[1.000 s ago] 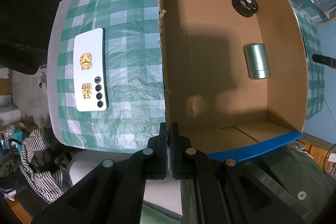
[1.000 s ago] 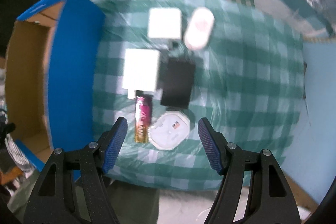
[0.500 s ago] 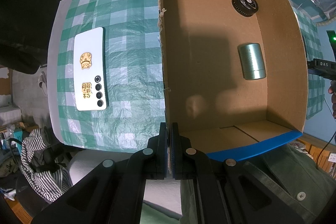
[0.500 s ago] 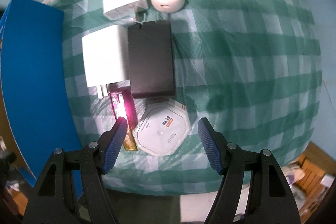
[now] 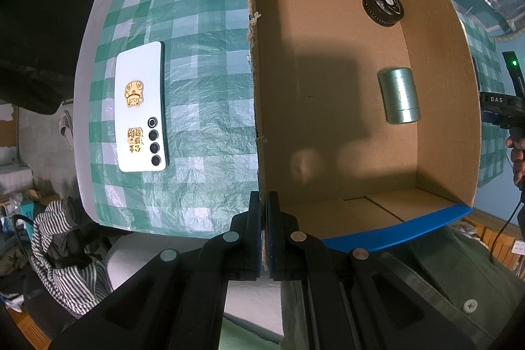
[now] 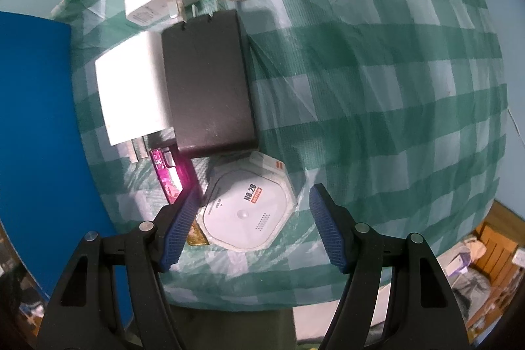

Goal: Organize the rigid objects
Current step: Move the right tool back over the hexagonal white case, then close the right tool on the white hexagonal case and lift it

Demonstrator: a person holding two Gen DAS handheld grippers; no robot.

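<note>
In the left wrist view, the left gripper point(image 5: 264, 212), at lower centre, is clamped tight on the near wall of an open brown cardboard box with blue rim point(image 5: 397, 238), likely to steady it. Inside lie a pale green metal cylinder point(image 5: 398, 95) and a black round cap point(image 5: 382, 7).

In the right wrist view, the right gripper point(image 6: 251, 223) stands wide, empty, straddling a white octagonal plastic case point(image 6: 247, 207) at lower centre on the green checked tablecloth point(image 6: 377, 87), apparently ready to pick it up. It is flat, printed "NO.20".

White octagonal case point(image 6: 246, 208) lies flat beside pink bar point(image 6: 170, 177), possibly touching.
</note>
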